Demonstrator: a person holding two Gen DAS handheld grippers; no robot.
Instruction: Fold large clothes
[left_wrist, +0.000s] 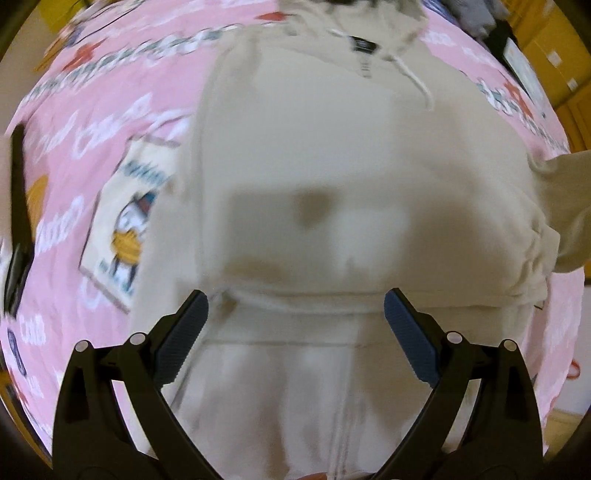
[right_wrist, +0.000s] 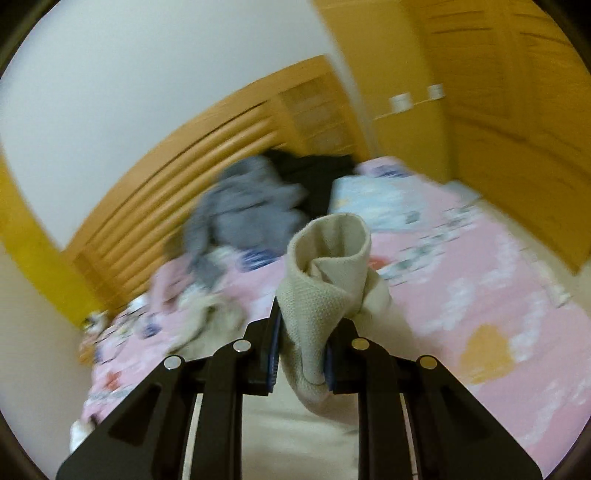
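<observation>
No writing can be read. White script repeats across the pink bedsheet (left_wrist: 92, 122) beside the beige hoodie (left_wrist: 332, 166), and the hoodie's dark neck label (left_wrist: 364, 46) bears marks; all too blurred.

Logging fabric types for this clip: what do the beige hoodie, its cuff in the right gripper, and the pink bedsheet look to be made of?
Beige hoodie: soft matte knit, probably cotton fleece; thick folds and a cord drawstring.
Cuff: ribbed or waffle knit with visible weave, clamped in the right gripper.
Pink bedsheet: thin, smooth printed woven cloth, likely cotton or polyester; blur leaves it open.
</observation>
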